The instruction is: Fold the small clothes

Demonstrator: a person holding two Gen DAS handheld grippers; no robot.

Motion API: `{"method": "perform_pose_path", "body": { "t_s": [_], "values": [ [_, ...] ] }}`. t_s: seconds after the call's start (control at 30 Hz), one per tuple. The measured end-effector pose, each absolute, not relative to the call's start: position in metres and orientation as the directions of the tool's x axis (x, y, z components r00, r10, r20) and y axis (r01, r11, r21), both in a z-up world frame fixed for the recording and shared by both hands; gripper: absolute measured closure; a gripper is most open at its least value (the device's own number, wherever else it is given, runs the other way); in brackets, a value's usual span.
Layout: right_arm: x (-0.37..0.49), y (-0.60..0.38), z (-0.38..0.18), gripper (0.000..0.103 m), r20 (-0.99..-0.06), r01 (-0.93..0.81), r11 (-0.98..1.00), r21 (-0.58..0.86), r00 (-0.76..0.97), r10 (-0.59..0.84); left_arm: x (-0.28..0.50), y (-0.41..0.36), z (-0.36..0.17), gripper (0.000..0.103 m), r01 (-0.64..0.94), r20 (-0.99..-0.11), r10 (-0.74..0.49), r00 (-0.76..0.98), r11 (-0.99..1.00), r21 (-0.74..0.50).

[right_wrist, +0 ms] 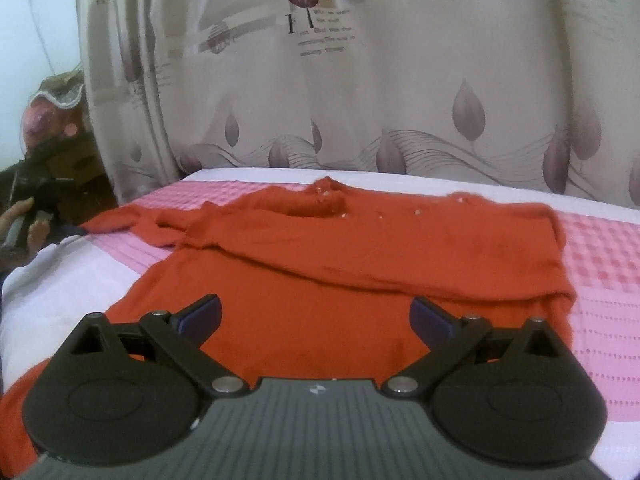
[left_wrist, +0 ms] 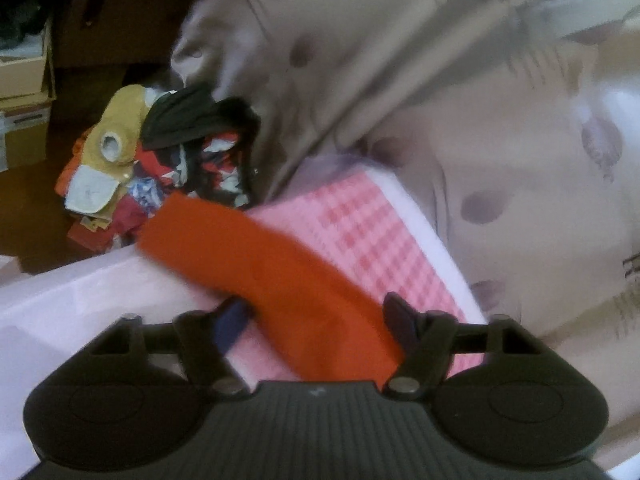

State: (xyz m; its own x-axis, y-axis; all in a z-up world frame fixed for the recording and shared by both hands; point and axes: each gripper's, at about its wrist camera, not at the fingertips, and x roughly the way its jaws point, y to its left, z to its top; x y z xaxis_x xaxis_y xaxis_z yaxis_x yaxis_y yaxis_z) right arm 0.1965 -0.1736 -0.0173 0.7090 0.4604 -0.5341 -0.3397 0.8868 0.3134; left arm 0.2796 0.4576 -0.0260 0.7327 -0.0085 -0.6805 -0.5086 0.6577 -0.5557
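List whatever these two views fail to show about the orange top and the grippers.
- Left wrist view: motion blur and the orange sleeve covering the left gripper hide whether its pads press the cloth.
- Right wrist view: the orange top has its near hem hidden behind the open right gripper.
- Left wrist view: the clothes pile is too blurred to tell garments apart.

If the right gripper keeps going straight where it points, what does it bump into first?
Probably the red shirt spread on the pink checked cloth. The right gripper is open and angled down at it; depth is hard to judge.
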Motion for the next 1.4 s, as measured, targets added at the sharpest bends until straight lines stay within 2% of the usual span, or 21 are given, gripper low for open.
{"method": "perform_pose_path", "body": {
  "t_s": [0.03,0.07,0.13,0.23,0.3,0.47,0.57,0.67,0.8,0.97,1.07,1.13,1.2,1.23,1.33,1.4],
  "values": [
    [0.196,-0.173,-0.018,0.003,-0.534,-0.339,0.887,0.312,0.710,0.459,0.285,0.460,-0.034,0.101,-0.529,-0.708,-0.020,0.706,0.650,-0.546],
    [0.195,-0.172,-0.018,0.003,-0.531,-0.339,0.889,0.310,0.713,0.457,0.286,0.460,-0.041,0.100,-0.546,-0.721,-0.023,0.692,0.636,-0.545],
    [0.195,-0.171,-0.019,0.003,-0.528,-0.344,0.887,0.307,0.714,0.459,0.280,0.455,-0.039,0.100,-0.540,-0.673,0.047,0.739,0.639,-0.548],
    [0.195,-0.173,-0.019,0.003,-0.523,-0.337,0.886,0.320,0.717,0.461,0.271,0.436,-0.014,0.100,-0.467,-0.540,0.097,0.836,0.642,-0.608],
    [0.196,-0.181,-0.020,0.003,-0.507,-0.315,0.877,0.362,0.723,0.469,0.274,0.415,0.013,0.100,-0.411,-0.478,0.106,0.872,0.690,-0.596],
    [0.197,-0.216,-0.025,0.002,-0.432,-0.212,0.820,0.531,0.765,0.477,0.284,0.334,0.094,0.100,-0.202,-0.344,-0.005,0.939,0.801,-0.563],
    [0.196,-0.238,-0.032,0.002,-0.386,-0.145,0.761,0.632,0.793,0.472,0.296,0.272,0.135,0.100,-0.070,-0.297,-0.120,0.947,0.827,-0.558],
    [0.195,-0.258,-0.041,0.002,-0.347,-0.081,0.695,0.714,0.821,0.453,0.307,0.209,0.156,0.100,0.045,-0.289,-0.251,0.924,0.821,-0.569],
    [0.191,-0.286,-0.057,0.002,-0.298,-0.004,0.585,0.811,0.858,0.419,0.326,0.107,0.153,0.100,0.159,-0.336,-0.377,0.863,0.834,-0.528],
    [0.182,-0.317,-0.083,0.003,-0.256,0.097,0.408,0.908,0.899,0.355,0.334,-0.011,0.098,0.100,0.275,-0.434,-0.513,0.740,0.821,-0.501],
    [0.181,-0.319,-0.086,0.003,-0.233,0.083,0.393,0.916,0.907,0.351,0.331,-0.059,0.048,0.098,0.345,-0.474,-0.584,0.660,0.795,-0.499],
    [0.183,-0.316,-0.085,0.002,-0.235,0.076,0.410,0.909,0.905,0.355,0.327,-0.076,0.026,0.090,0.389,-0.516,-0.613,0.598,0.785,-0.482],
    [0.183,-0.317,-0.086,0.002,-0.232,0.072,0.405,0.911,0.904,0.360,0.319,-0.081,0.013,0.066,0.383,-0.566,-0.595,0.570,0.802,-0.458],
    [0.183,-0.318,-0.088,0.002,-0.226,0.069,0.399,0.914,0.905,0.362,0.315,-0.075,0.011,0.058,0.369,-0.568,-0.589,0.574,0.806,-0.463],
    [0.183,-0.321,-0.088,0.002,-0.217,0.068,0.386,0.920,0.908,0.359,0.291,-0.025,0.011,0.014,0.300,-0.465,-0.582,0.667,0.782,-0.547],
    [0.179,-0.323,-0.083,0.002,-0.221,0.069,0.390,0.918,0.906,0.360,0.276,0.010,0.011,0.009,0.225,-0.433,-0.520,0.736,0.791,-0.569]
  ]
}}
